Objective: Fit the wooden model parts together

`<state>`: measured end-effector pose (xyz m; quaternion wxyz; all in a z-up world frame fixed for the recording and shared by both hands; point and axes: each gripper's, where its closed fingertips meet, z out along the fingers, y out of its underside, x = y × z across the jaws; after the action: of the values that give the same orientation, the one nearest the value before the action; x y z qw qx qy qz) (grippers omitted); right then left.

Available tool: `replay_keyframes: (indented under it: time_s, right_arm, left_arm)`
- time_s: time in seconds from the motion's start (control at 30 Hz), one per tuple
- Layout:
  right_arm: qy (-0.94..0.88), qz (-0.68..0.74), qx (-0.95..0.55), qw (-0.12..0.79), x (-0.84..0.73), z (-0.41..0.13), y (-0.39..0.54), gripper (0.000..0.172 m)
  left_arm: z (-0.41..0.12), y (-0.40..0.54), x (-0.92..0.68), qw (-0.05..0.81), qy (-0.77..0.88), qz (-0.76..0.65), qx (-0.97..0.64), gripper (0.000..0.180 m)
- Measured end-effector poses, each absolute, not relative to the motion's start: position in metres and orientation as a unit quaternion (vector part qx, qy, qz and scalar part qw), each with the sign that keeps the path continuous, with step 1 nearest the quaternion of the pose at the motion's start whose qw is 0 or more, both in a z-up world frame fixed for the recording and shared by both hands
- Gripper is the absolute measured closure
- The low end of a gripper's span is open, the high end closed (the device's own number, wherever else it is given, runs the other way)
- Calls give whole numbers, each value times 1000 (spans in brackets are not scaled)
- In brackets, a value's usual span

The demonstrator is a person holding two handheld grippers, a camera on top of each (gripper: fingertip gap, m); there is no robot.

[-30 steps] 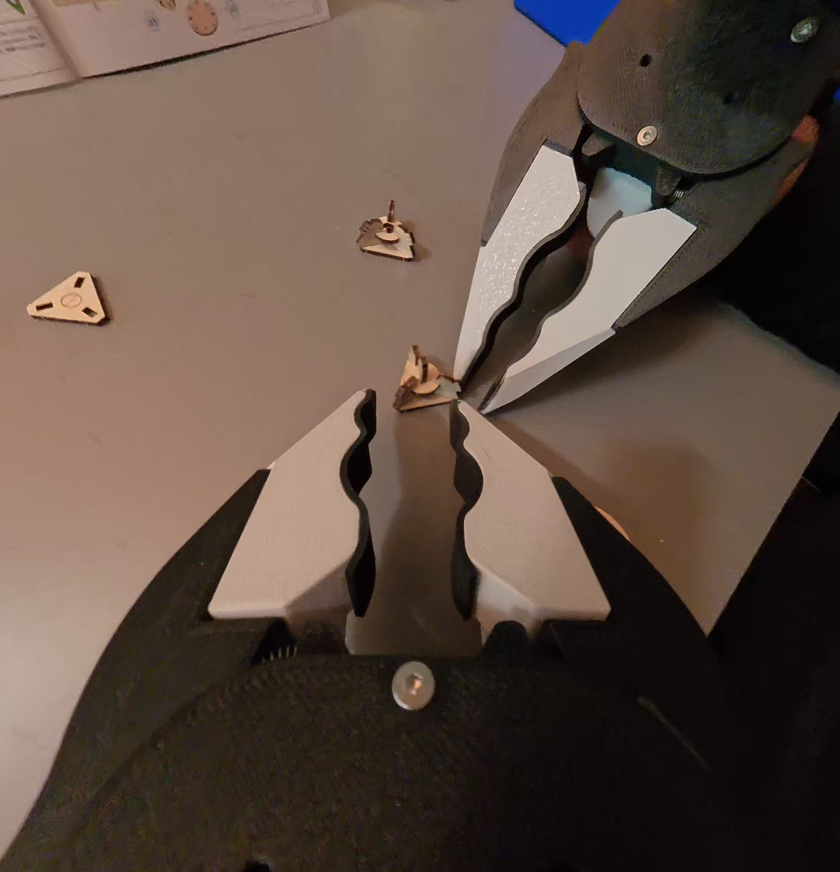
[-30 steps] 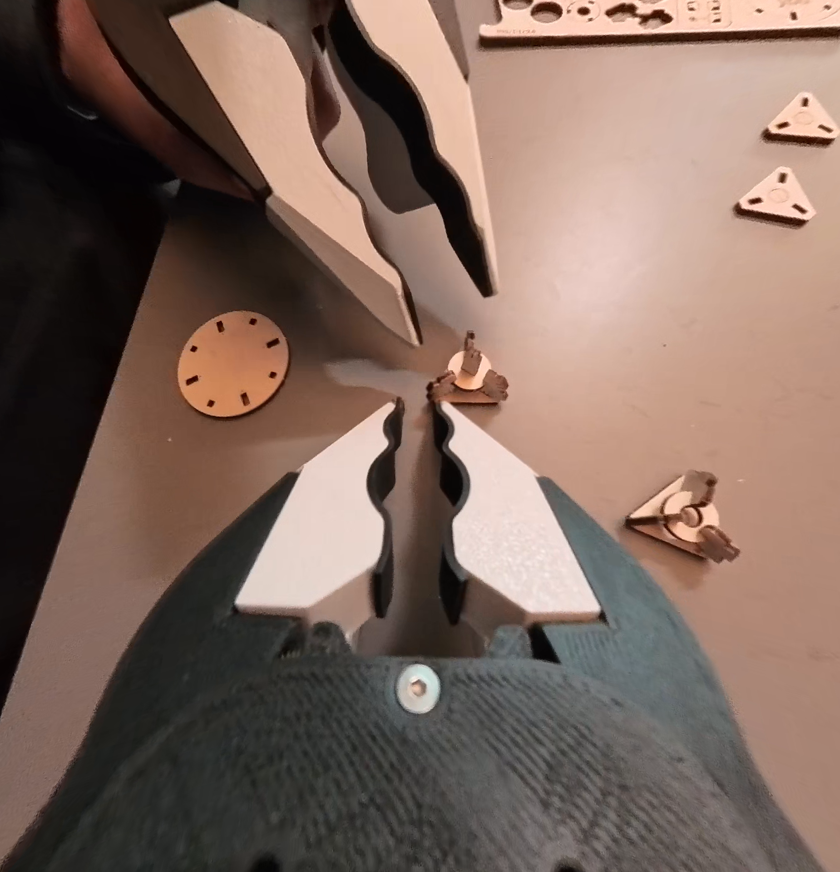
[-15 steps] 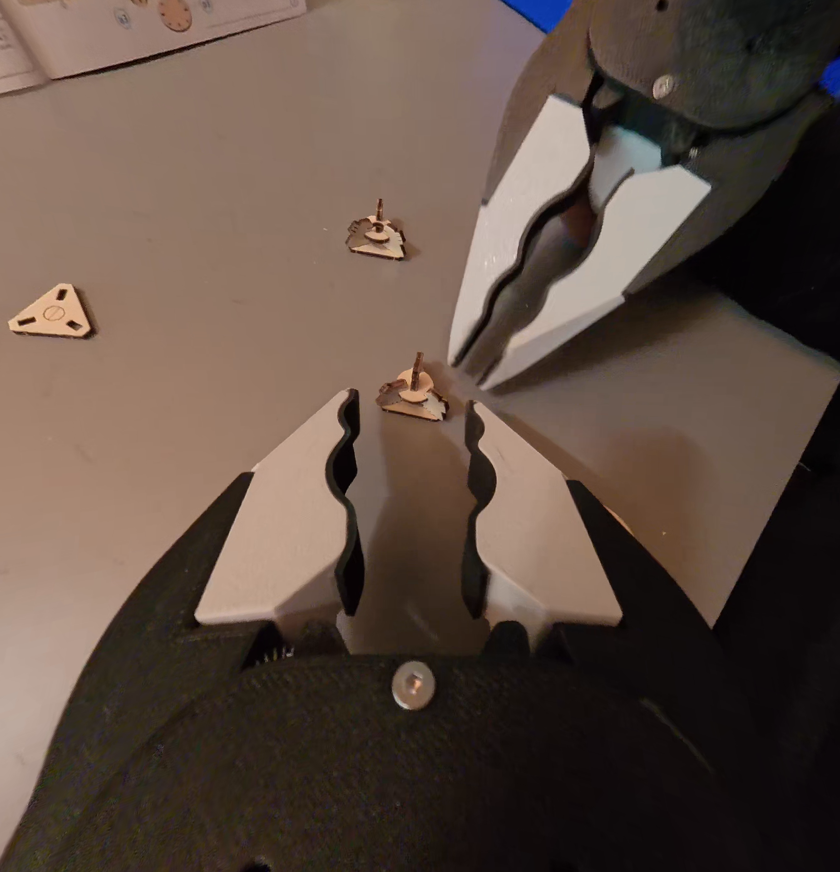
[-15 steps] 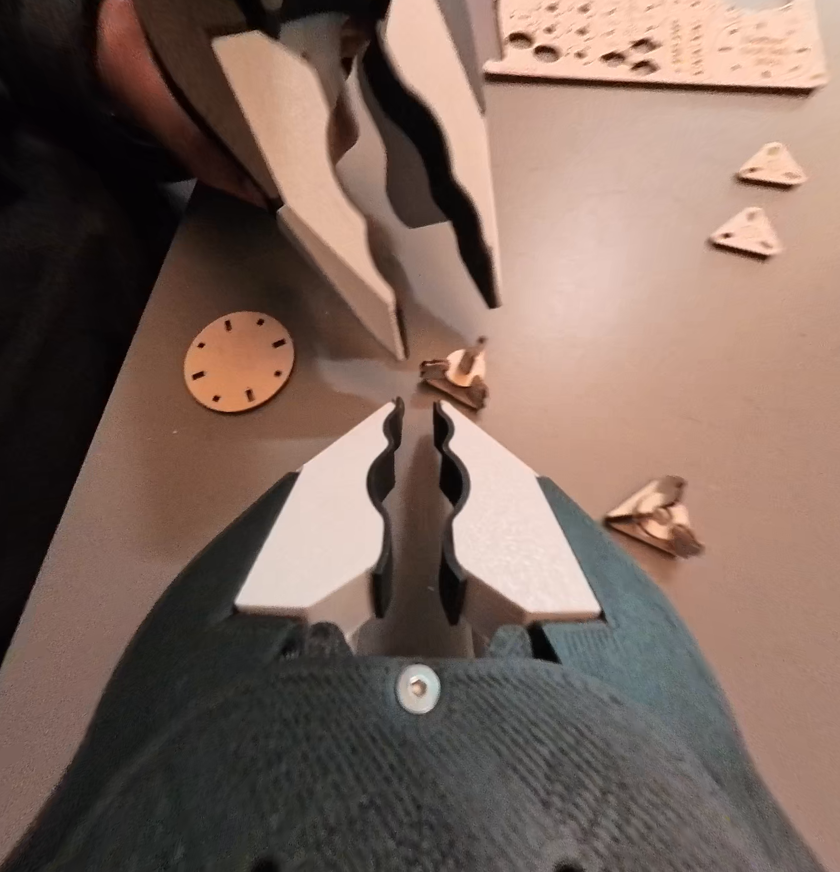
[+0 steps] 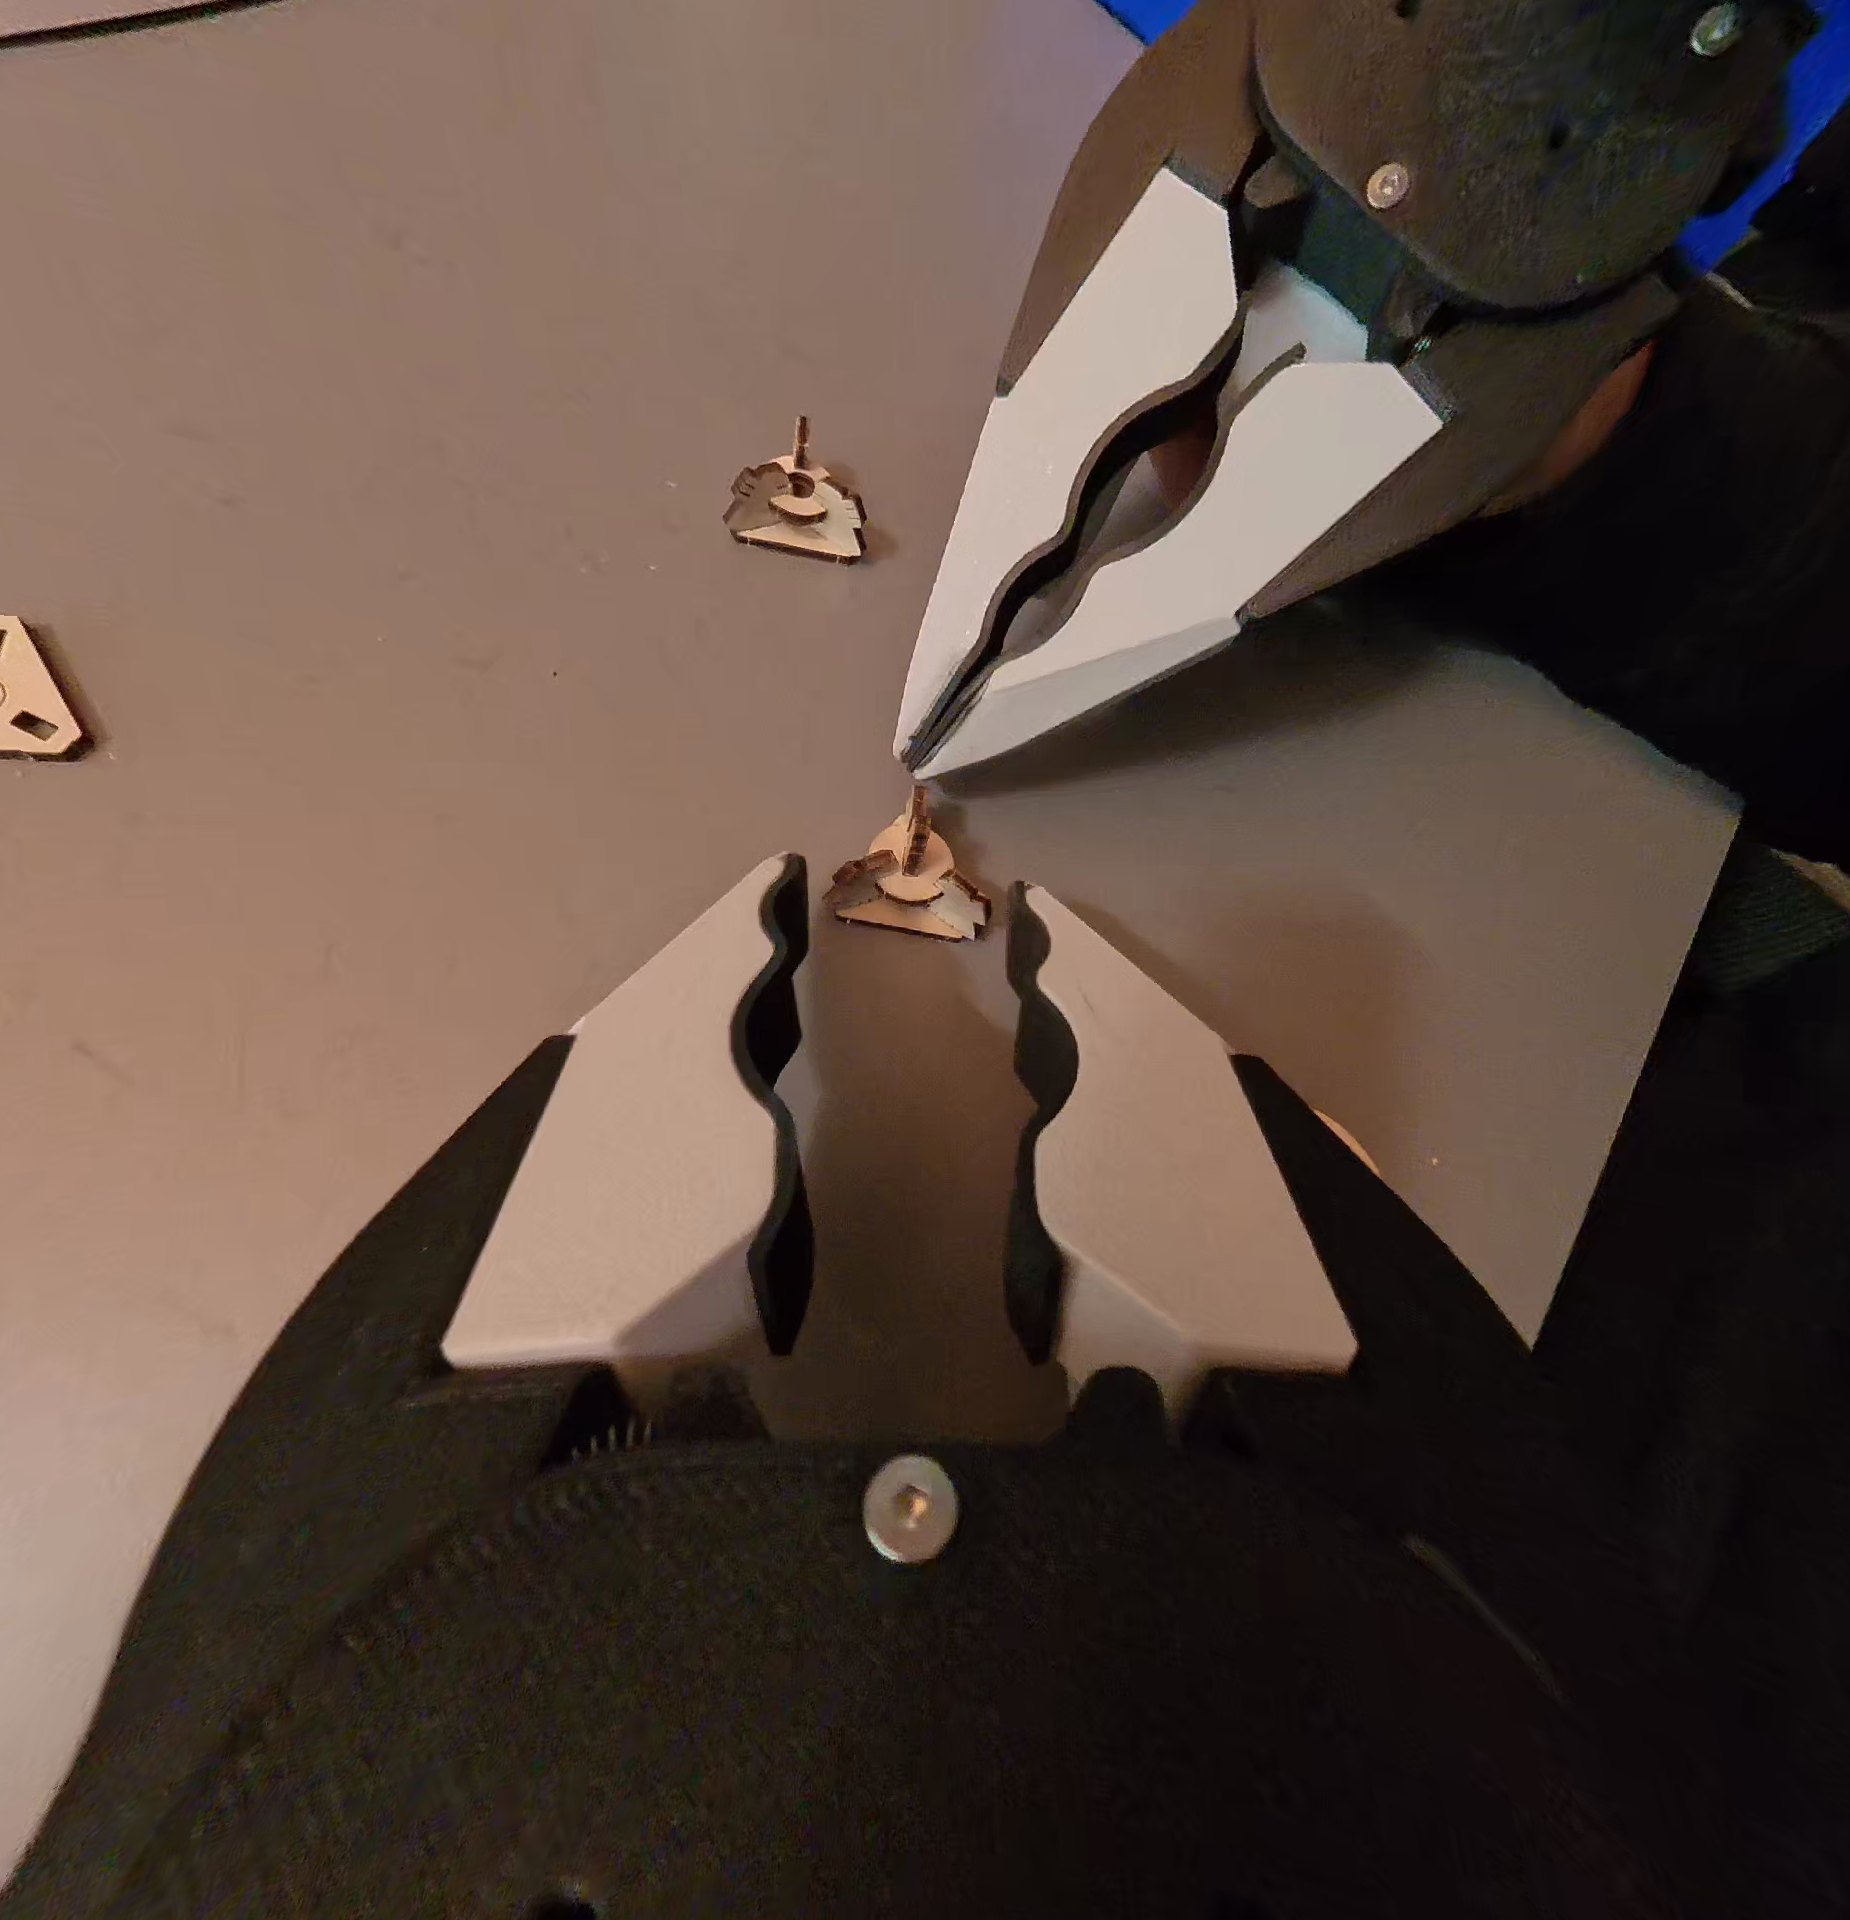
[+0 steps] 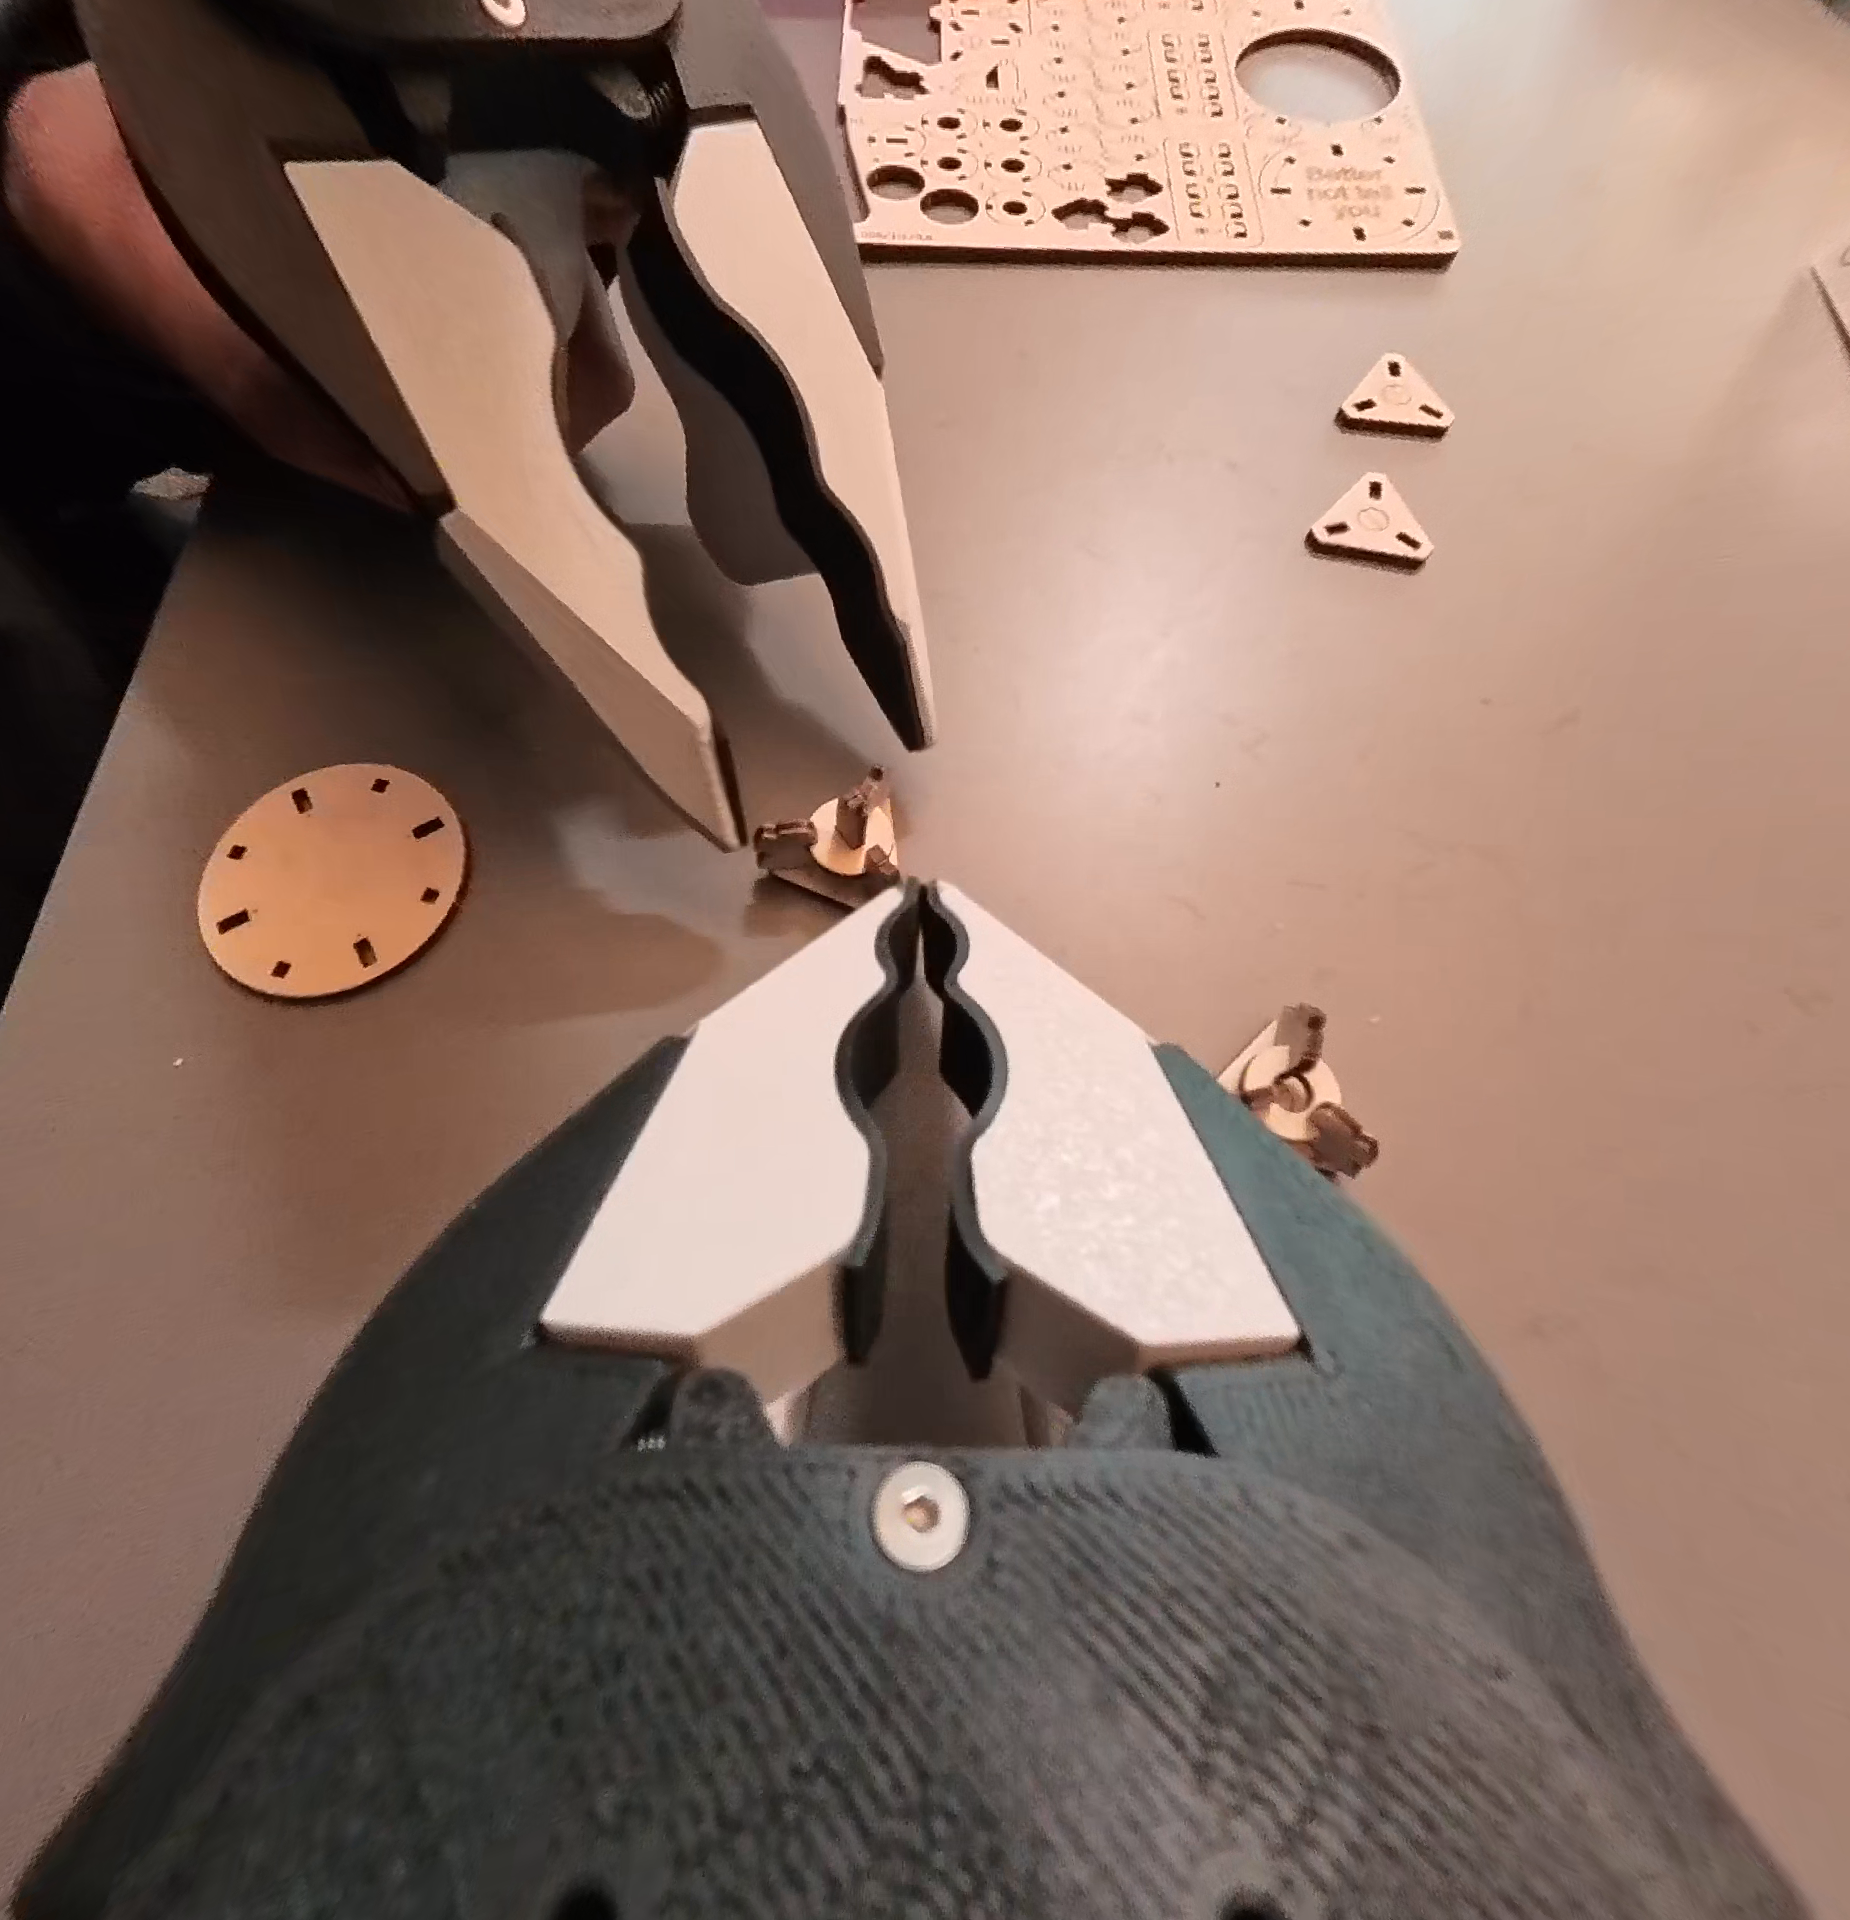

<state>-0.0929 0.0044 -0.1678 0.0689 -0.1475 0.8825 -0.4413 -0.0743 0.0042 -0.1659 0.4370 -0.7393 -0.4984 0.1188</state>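
Observation:
A small wooden assembly [image 5: 893,906], a triangular plate with a round disc and an upright peg, lies on the grey table [image 5: 381,312]. My left gripper [image 5: 905,876] is open, its fingertips on either side of the assembly's near edge and not touching it. My right gripper [image 5: 913,756] is shut, its tips just above the peg with nothing between them. In the right wrist view the right gripper [image 6: 919,889] is shut just before the assembly [image 6: 843,836]. The open left gripper [image 6: 822,784] reaches down over the assembly from the far side.
A second small assembly [image 5: 796,506] lies farther out and also shows in the right wrist view [image 6: 1300,1091]. Plain triangular plates [image 6: 1394,400] [image 6: 1368,528] [image 5: 7,691], a slotted round disc [image 6: 334,894] and a laser-cut wooden sheet [image 6: 1149,135] lie around. The table edge [image 5: 1627,1091] is close by. Both grippers' tips are close together, under 4 cm apart. It is some 9 cm from my left tips to the slotted round disc [image 6: 334,894].
My right gripper's fingers closed from a narrow gap to shut, with nothing between them. Both grippers moved closer to the assembly, which turned a little on the table. My left gripper stays open.

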Motion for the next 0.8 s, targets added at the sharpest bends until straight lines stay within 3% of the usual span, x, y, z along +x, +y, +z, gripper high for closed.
replay_keyframes:
  time_s: [0.07,0.8]
  right_arm:
    - [883,-441,-149,67,-93,-168,4,172]
    - [878,-452,-140,73,-90,-164,3,172]
  left_arm:
    - [-168,5,-74,430,-498,119,-744,150]
    - [-169,6,-74,418,-491,133,-753,150]
